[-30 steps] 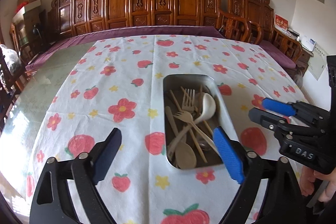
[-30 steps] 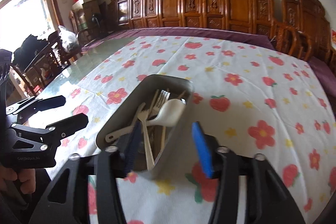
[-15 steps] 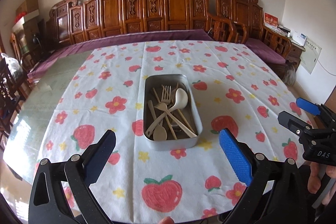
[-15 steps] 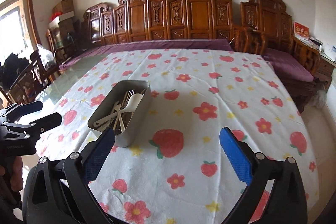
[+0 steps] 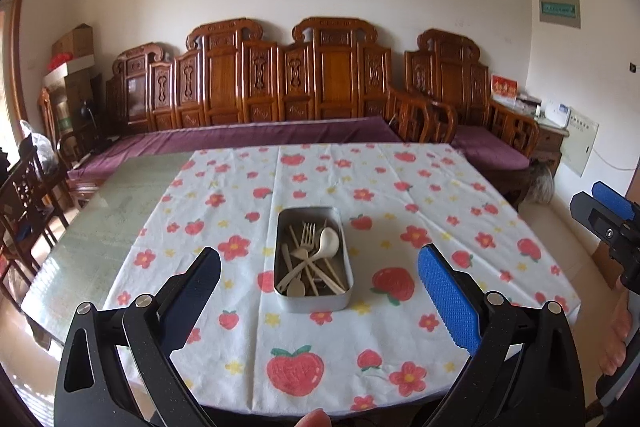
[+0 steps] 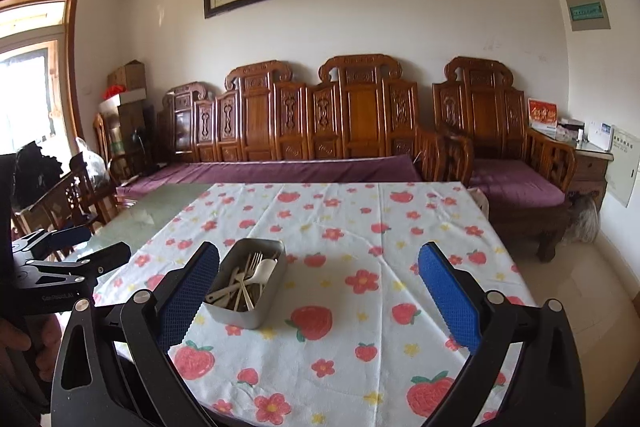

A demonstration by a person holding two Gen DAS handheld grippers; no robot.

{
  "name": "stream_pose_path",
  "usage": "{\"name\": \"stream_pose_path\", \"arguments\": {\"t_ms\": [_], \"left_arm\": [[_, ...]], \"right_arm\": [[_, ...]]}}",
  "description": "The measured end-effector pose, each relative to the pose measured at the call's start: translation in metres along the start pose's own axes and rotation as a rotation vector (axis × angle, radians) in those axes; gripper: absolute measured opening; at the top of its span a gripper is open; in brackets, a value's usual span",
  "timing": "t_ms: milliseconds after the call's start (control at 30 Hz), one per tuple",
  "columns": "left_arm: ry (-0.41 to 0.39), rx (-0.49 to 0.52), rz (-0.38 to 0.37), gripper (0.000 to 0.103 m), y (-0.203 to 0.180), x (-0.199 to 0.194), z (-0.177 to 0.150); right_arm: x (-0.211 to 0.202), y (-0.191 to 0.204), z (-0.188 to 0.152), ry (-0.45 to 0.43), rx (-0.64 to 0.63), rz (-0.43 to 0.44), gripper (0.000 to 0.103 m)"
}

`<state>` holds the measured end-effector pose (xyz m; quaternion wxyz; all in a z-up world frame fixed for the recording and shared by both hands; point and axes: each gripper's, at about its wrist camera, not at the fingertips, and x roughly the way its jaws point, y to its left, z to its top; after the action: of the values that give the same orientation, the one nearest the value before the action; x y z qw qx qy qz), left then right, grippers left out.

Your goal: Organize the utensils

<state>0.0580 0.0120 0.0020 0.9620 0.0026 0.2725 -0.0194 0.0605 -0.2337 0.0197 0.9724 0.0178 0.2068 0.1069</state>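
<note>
Metal rectangular tin (image 5: 313, 301): holds pale forks, spoons, knives (image 5: 310, 259), all gathered
Left gripper (image 5: 316, 301): spread wide, empty
Right gripper (image 6: 318, 301): spread wide, empty
Remaining: apparently nothing

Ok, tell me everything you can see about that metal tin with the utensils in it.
The metal tin is a rectangular, rounded-cornered, dull grey container, open-topped, sitting flat on the strawberry tablecloth toward the table's near edge. It holds a loose pile of pale forks, spoons and chopstick-like sticks. Neither hand-held gripper touches it.
</note>
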Motion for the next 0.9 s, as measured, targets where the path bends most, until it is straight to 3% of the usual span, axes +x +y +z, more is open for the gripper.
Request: {"name": "stream_pose_path", "arguments": {"t_ms": [333,900], "left_arm": [[-0.066,-0.008,-0.008,0.095,-0.005,-0.030,0.006],[-0.076,-0.014,-0.026,0.095,-0.005,-0.036,0.004]], "right_arm": [[-0.019,0.000,0.004,-0.024,-0.009,-0.017,0.100],[-0.012,0.003,0.001,-0.017,0.002,-0.017,0.100]]}}
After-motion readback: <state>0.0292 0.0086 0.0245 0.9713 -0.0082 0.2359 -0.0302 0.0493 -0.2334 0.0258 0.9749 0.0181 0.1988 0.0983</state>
